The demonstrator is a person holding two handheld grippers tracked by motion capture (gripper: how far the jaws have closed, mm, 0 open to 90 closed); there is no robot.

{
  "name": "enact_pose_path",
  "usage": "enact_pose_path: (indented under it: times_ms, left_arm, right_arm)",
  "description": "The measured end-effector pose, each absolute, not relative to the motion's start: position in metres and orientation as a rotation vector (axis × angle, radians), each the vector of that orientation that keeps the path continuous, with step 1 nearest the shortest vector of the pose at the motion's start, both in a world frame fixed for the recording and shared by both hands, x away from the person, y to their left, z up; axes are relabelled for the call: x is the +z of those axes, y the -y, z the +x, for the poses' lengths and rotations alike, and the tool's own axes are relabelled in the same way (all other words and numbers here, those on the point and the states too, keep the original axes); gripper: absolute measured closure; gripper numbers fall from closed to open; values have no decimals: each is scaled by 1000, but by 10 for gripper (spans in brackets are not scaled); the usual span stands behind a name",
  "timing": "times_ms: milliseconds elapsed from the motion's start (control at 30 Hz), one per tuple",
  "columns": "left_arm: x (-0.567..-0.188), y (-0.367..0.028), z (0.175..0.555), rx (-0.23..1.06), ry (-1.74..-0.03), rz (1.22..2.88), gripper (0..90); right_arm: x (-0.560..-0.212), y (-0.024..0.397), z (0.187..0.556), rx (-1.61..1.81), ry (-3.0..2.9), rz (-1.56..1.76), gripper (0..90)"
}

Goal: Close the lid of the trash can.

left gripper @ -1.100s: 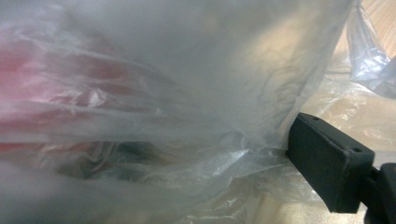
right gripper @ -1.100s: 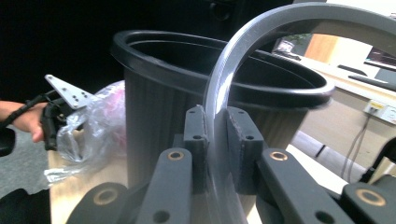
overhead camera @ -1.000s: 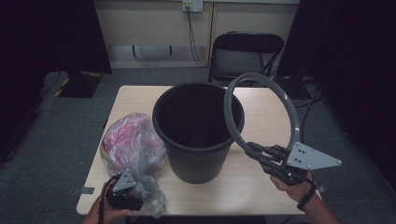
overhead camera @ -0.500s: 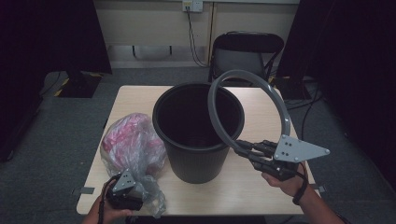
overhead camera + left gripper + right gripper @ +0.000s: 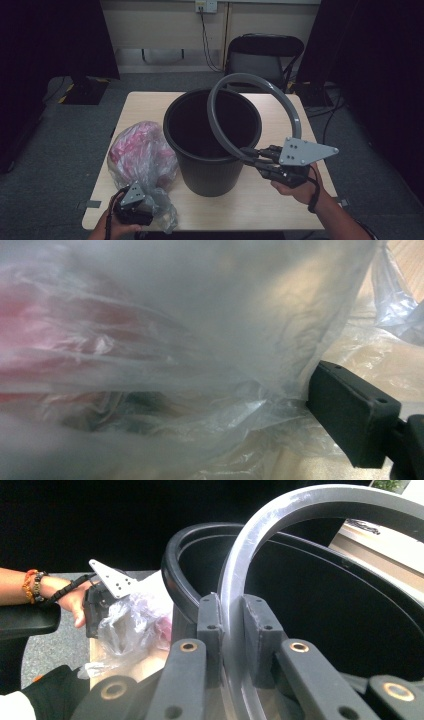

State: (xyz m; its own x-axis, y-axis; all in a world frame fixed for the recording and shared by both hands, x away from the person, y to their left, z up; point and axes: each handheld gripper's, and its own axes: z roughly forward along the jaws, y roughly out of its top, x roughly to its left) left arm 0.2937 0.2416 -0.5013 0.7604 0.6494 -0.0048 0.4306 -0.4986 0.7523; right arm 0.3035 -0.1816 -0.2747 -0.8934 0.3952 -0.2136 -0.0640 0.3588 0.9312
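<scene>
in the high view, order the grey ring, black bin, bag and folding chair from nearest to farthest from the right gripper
1. Grey ring: clamped in the right gripper, arching up over the bin.
2. Black bin: just left of the jaws, mid-table.
3. Bag: beyond the bin, on the table's left side.
4. Folding chair: behind the table's far edge.

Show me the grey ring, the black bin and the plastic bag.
grey ring (image 5: 295, 112), high view, right side of the arc.
black bin (image 5: 207, 175), high view, front outer wall.
plastic bag (image 5: 140, 150), high view, pink bulge.
</scene>
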Motion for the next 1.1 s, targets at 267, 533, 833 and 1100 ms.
enact_pose_path:
  times_ms: [267, 533, 833, 1100]
  left_arm:
    - [-501, -242, 294, 358, -802, 2171, 207]
    - [-501, -242, 294, 358, -802, 2172, 207]
    - [-501, -242, 294, 358, -802, 2171, 207]
    - [-501, -242, 294, 357, -802, 2171, 207]
  right_arm:
    - [-267, 166, 305, 1530, -2267, 263, 791]
    - [-261, 152, 308, 1501, -2317, 242, 790]
    - [-256, 138, 307, 1463, -2355, 206, 790]
    - [-250, 119, 305, 1429, -2397, 154, 785]
